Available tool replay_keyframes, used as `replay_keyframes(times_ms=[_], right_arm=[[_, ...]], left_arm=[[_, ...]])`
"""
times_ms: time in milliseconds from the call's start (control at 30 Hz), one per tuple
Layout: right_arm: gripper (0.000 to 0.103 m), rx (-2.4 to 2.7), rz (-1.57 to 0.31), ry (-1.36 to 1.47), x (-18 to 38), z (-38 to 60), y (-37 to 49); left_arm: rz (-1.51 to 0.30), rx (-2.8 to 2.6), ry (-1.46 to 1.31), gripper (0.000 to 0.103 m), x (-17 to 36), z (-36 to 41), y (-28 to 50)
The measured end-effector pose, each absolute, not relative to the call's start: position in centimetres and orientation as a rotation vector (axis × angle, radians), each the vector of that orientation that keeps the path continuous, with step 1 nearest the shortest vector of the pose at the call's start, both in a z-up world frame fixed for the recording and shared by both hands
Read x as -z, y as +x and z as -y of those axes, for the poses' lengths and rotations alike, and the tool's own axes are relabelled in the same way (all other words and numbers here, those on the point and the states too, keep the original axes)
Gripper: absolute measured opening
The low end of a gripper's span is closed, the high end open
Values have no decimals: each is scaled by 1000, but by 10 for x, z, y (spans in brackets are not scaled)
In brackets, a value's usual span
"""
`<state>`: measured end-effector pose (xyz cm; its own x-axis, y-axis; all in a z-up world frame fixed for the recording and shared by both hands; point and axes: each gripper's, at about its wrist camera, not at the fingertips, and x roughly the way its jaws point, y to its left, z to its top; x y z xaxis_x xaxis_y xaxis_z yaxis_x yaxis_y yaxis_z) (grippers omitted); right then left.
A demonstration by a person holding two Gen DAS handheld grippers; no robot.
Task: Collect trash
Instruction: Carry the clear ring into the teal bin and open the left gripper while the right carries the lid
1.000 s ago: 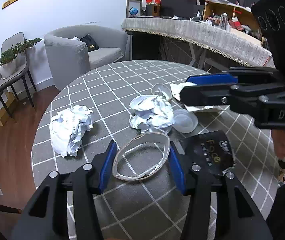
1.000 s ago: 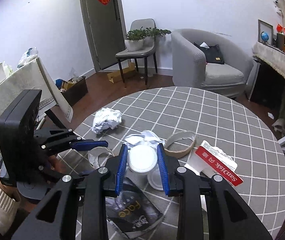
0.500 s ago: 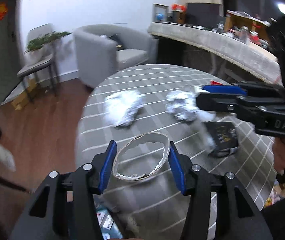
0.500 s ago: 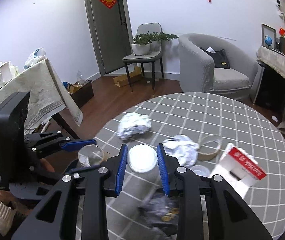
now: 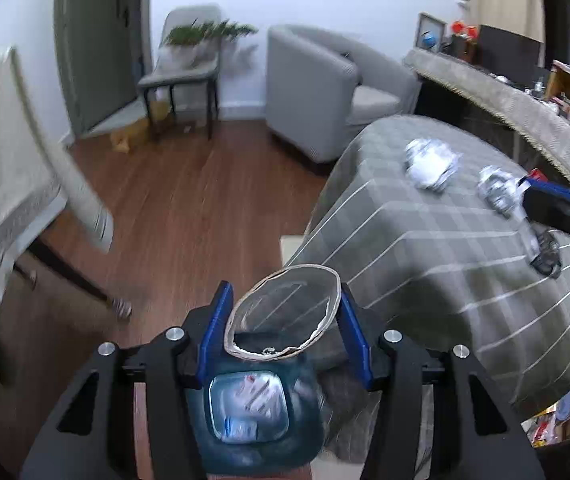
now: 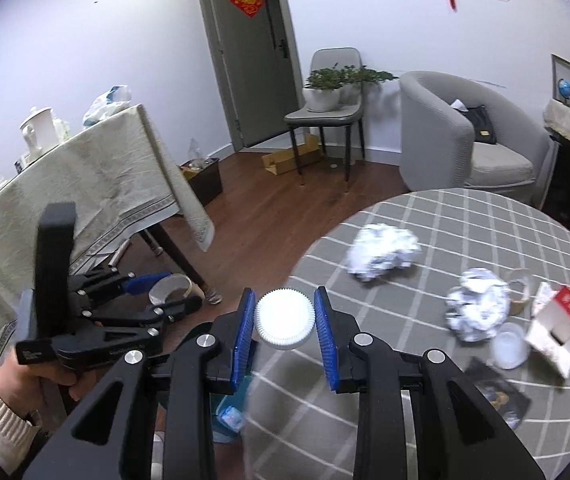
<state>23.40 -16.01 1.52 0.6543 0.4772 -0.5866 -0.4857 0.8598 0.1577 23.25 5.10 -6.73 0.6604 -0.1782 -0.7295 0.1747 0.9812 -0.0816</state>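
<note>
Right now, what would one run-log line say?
left tongs: grip torn cardboard tape ring above blue bin | right tongs: grip white ribbed cap

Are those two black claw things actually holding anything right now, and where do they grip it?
Yes. The left gripper pinches a cardboard tape ring across its outer sides; the right gripper clamps a white ridged lid by its edge.

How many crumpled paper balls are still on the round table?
2: one crumpled paper ball near the table's far edge, another beside the tape ring and red-and-white box. Others may lie out of view.
</note>
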Motion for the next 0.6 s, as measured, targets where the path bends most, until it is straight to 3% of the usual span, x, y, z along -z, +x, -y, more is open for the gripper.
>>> replay_keyframes(times_ms=[600], right_arm=[[30, -645, -791, -66, 31, 57, 249]], left_arm=[[-1188, 124, -155, 55, 181, -127, 223]])
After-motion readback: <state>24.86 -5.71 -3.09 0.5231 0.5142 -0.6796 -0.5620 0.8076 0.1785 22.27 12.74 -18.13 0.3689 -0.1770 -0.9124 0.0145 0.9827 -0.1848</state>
